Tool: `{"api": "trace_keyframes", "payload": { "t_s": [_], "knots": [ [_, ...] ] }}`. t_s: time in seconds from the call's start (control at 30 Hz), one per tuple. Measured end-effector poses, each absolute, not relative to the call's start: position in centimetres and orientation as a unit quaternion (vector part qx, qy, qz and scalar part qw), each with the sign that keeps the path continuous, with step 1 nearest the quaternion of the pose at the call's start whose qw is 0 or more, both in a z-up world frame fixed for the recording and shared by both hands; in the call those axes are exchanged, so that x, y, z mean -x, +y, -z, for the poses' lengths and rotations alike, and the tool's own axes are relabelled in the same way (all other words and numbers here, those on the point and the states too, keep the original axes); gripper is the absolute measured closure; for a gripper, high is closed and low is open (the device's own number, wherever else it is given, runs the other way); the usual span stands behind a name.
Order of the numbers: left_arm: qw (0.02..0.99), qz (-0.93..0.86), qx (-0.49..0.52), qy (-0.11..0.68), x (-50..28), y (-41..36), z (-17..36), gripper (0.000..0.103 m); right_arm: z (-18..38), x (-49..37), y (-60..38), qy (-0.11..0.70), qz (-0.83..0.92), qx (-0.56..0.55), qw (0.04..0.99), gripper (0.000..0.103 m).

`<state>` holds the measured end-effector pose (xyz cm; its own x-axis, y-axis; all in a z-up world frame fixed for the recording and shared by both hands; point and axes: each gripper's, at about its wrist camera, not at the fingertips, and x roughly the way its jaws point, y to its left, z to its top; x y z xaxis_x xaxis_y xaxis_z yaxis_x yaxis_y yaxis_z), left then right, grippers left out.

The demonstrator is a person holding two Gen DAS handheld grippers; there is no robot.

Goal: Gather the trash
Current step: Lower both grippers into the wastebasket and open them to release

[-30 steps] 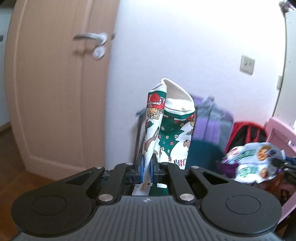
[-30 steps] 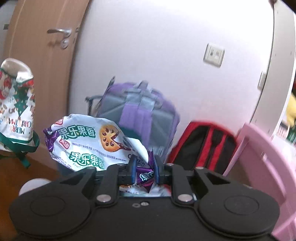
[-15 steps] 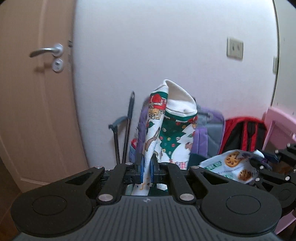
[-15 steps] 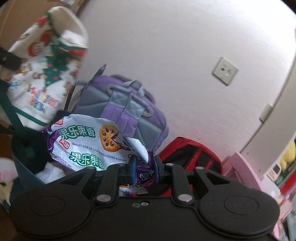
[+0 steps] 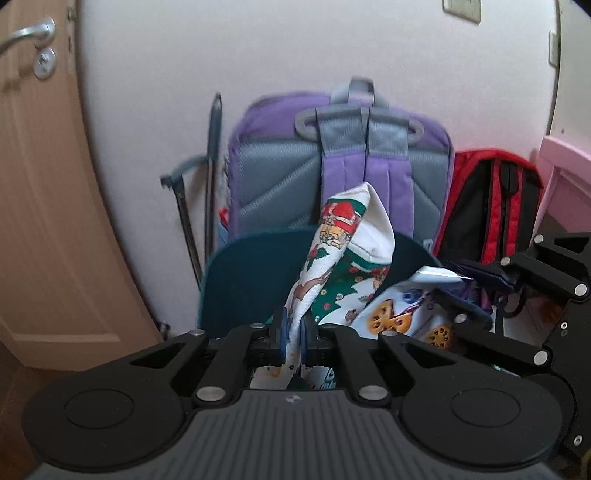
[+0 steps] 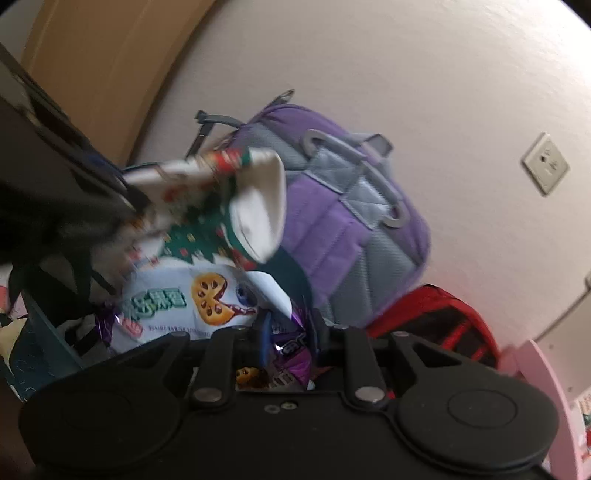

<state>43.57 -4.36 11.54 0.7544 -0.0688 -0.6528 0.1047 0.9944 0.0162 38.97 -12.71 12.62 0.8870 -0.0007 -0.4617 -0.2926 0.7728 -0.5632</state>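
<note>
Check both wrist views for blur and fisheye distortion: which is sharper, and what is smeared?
Left wrist view: mostly sharp; Christmas bag crisp, purple backpack slightly soft, door bowed by the fisheye. Right wrist view: motion-blurred at left, smearing the bag and left gripper; snack packet fairly readable.

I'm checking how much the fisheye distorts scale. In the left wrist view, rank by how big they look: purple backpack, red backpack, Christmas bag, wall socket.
1. purple backpack
2. Christmas bag and red backpack: look about alike; the bag sits much nearer the camera, so unranked
3. wall socket, cut off by the frame edge
</note>
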Motion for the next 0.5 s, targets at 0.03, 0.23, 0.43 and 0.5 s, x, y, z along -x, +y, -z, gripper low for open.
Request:
{"api": "trace_keyframes", "payload": {
  "t_s": [0.03, 0.23, 0.43, 0.5],
  "knots": [
    [0.933, 0.047, -0.022, 0.356, -43.9, -4.3, -10.9, 0.096, -12.5, -39.2, -12.7, 0.226, -0.085, 0.323, 0.915, 0.080],
    [0.921, 0.058, -0.013, 0.384, -44.6, -4.1, -8.3, 0.096, -11.6, -40.2, -13.6, 0.254, -0.113, 0.279, 0.919, 0.078],
    [0.916, 0.058, -0.005, 0.397, -44.5, -3.9, -7.5, 0.084, -11.3, -40.2, -15.2, 0.274, -0.145, 0.231, 0.922, 0.072],
    [0.917, 0.058, -0.003, 0.395, -44.1, -3.9, -7.7, 0.062, -11.3, -39.9, -15.7, 0.275, -0.155, 0.219, 0.923, 0.066]
  ]
}}
